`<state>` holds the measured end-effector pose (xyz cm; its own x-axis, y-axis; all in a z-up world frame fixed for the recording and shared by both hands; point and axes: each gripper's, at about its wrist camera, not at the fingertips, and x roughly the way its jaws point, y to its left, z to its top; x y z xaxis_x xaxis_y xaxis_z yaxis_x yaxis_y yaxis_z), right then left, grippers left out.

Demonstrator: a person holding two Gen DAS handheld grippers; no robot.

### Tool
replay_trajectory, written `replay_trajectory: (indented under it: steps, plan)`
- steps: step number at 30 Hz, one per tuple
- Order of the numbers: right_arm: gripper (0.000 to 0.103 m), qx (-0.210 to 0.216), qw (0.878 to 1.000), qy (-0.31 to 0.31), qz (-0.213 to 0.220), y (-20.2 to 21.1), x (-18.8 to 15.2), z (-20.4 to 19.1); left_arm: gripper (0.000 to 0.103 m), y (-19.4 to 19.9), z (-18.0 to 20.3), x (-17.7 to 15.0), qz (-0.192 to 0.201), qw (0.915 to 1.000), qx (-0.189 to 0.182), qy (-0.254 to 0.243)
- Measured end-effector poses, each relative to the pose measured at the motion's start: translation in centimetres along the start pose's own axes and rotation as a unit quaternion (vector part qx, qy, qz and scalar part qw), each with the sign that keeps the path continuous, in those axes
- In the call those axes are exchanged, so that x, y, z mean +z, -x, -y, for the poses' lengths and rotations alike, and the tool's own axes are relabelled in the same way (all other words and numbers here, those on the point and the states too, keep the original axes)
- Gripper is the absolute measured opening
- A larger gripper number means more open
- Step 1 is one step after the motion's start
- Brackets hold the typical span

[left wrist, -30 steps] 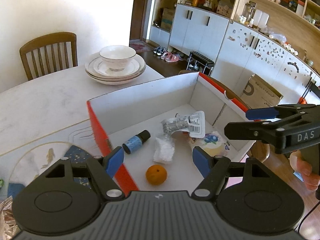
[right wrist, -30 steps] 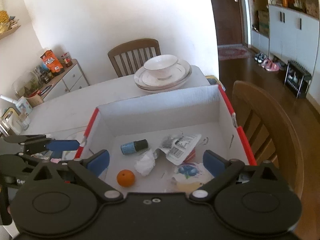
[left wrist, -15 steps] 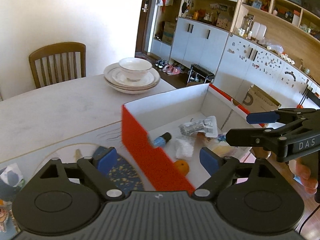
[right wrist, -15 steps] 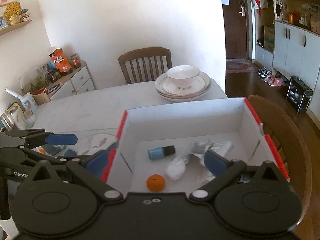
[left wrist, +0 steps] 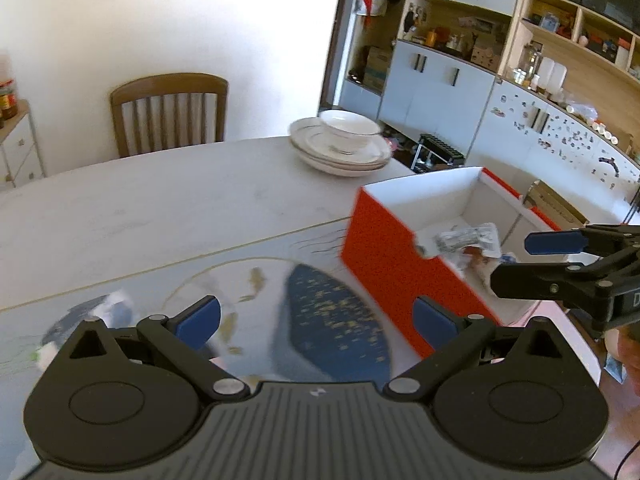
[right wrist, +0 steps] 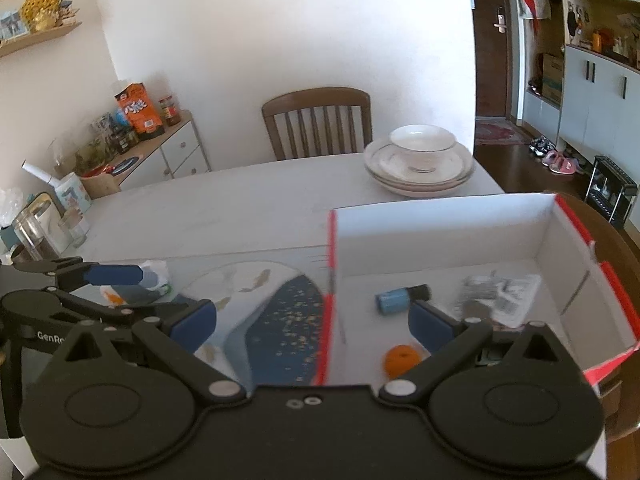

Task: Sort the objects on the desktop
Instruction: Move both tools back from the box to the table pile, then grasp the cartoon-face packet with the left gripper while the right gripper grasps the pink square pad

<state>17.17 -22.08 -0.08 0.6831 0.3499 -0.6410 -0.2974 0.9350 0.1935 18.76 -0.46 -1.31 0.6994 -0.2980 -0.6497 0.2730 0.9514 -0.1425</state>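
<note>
Left gripper: your left gripper point(left wrist: 316, 316) has just been spreading its jaws; they stand wide with nothing between them, over the glass mat point(left wrist: 336, 320).
Right gripper: your right gripper point(right wrist: 312, 324) is spread wide too, empty, straddling the red left wall of the box point(right wrist: 440, 236).
Next item: blurred packets point(right wrist: 154, 276) lie on the table point(left wrist: 160, 208) at the left, near the left gripper's tips; what they are, you cannot tell.
Sorted so far: 1 orange point(right wrist: 402, 360), 1 blue bottle point(right wrist: 400, 298) lying lengthwise left-to-right, and a foil packet point(right wrist: 500, 300) sit in the box.
Key relation: the packets lie left of both tools, away from the box, so your left hand is likely nearer.
</note>
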Motion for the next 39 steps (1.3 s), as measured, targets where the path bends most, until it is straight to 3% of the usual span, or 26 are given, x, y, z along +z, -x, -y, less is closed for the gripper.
replay_trajectory:
  steps: [18, 26, 39]
  plan:
    - [0.103, -0.003, 0.999, 0.036, -0.025, -5.6, -1.1, -9.5, 0.103, 2.7, -11.5, -4.1, -0.025, 0.9978, 0.054, 0.027]
    - [0.102, -0.010, 0.996, 0.065, -0.052, -9.1, -2.6, -12.2, 0.103, 2.2, -14.8, -5.9, -0.045, 0.9942, 0.092, 0.032]
    - [0.100, -0.024, 0.992, 0.094, -0.081, -13.9, -3.3, -14.5, 0.103, 1.0, -18.6, -7.5, -0.069, 0.9863, 0.127, 0.079]
